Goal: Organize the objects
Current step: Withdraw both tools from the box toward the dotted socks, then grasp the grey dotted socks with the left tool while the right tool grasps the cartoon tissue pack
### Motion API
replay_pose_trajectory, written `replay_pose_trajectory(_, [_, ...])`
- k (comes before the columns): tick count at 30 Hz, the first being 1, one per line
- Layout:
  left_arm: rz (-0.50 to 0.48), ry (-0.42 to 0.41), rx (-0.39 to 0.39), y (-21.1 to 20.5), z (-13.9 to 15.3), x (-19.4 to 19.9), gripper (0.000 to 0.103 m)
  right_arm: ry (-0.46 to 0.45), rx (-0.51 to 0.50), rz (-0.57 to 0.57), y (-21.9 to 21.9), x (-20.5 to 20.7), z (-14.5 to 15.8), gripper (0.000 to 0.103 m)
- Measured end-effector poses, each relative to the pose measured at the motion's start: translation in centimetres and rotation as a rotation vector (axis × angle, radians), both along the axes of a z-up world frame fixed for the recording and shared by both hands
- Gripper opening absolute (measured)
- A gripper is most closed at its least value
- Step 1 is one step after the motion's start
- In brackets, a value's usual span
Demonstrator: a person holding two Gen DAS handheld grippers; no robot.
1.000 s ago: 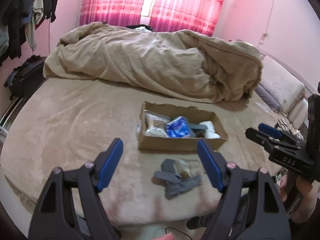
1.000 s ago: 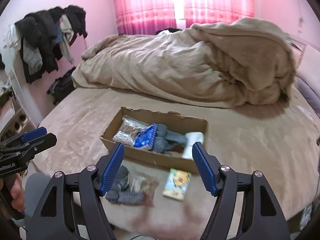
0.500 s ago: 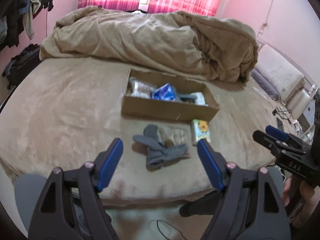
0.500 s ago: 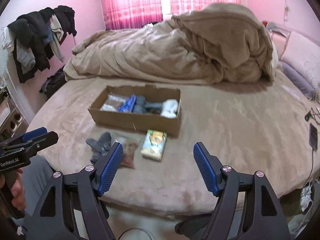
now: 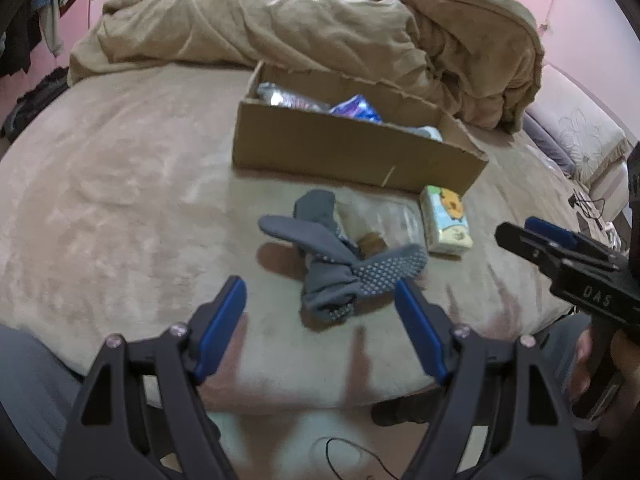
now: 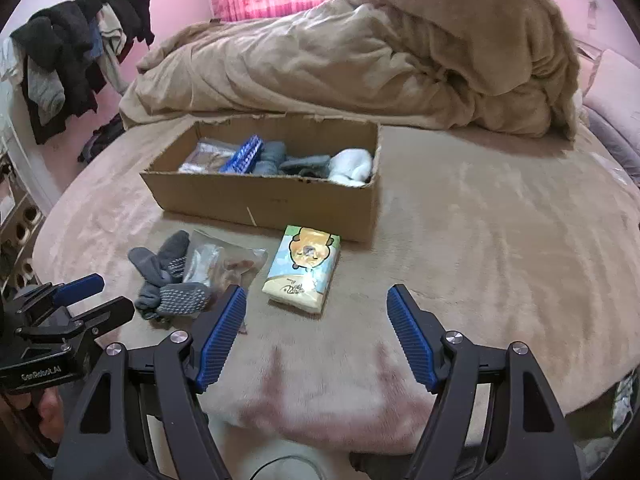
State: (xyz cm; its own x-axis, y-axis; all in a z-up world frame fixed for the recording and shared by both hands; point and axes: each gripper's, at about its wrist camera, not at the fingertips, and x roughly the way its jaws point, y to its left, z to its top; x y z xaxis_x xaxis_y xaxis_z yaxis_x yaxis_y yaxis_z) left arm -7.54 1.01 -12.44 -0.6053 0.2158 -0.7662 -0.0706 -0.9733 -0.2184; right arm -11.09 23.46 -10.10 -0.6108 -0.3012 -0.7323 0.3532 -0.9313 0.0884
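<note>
A cardboard box [image 5: 352,148] [image 6: 264,200] lies on the bed with socks, a blue packet and bags inside. In front of it lie grey dotted socks [image 5: 340,264] [image 6: 168,280], a clear plastic bag [image 5: 384,220] [image 6: 224,264] and a tissue pack with a cartoon bear [image 5: 446,220] [image 6: 304,268]. My left gripper [image 5: 320,300] hovers open just short of the socks. My right gripper [image 6: 316,308] is open too, its blue pads straddling the near end of the tissue pack from above, nothing held.
A rumpled tan duvet [image 6: 380,48] fills the back of the bed. Clothes hang on a rack [image 6: 72,48] at the left. Pillows [image 5: 576,136] lie at the right. The tan bedsheet [image 6: 500,240] is bare right of the box. A person's legs show at the bed's edge.
Both grippers have sunk toward the bed and come closer to the loose items; socks and tissue pack appear larger. Both stay open and empty.
</note>
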Motion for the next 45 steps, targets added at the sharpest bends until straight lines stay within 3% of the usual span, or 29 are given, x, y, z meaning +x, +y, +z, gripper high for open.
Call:
replay_pose_trajectory(6, [0.019,-0.041,0.027,-0.2,-2.1,-2.2,0.077,-0.021,0.005,0.023,-1.1,-2.2,-1.9,0.076])
replay_pose_trajectory(10, [0.028,-0.063,0.01,0.0,-3.0,-3.3,0.071,-0.034,0.007,0.023,-1.7,-3.5,-3.1,0.076])
replay_pose_trajectory(12, [0.021,-0.056,0.003,0.2,-3.0,-3.5,0.066,-0.048,0.011,0.021,-1.9,-4.1,-3.6,0.076])
replay_pose_trajectory(13, [0.013,-0.052,0.002,0.4,-3.0,-3.5,0.057,-0.053,0.011,0.022,-2.0,-4.3,-3.9,0.076])
replay_pose_trajectory(15, [-0.001,-0.056,0.017,0.6,-3.2,-3.6,0.051,-0.064,0.014,0.023,-2.2,-4.5,-4.5,0.076])
replay_pose_trajectory(17, [-0.019,-0.055,0.028,0.8,-3.2,-3.5,0.038,-0.084,0.002,0.031,-2.3,-4.7,-5.1,0.076])
replay_pose_trajectory(20, [-0.039,-0.045,0.025,1.2,-2.8,-3.1,0.031,-0.1,-0.005,0.042,-2.4,-4.7,-5.6,0.067])
replay_pose_trajectory(23, [-0.047,-0.032,0.02,1.3,-2.2,-2.6,0.029,-0.096,-0.019,0.058,-2.5,-4.3,-5.3,0.055])
replay_pose_trajectory(35, [-0.008,0.068,-0.011,-0.1,3.0,-0.3,0.029,-0.085,-0.058,0.06,-1.5,-2.6,-3.5,0.045])
replay_pose_trajectory(37, [-0.003,0.084,-0.011,-0.5,4.0,0.3,0.029,-0.077,-0.065,0.052,-1.1,-2.1,-2.8,0.026])
replay_pose_trajectory(45, [0.017,0.125,-0.014,-1.4,6.6,1.3,0.029,-0.092,-0.049,0.027,-0.9,-2.7,-3.5,0.026])
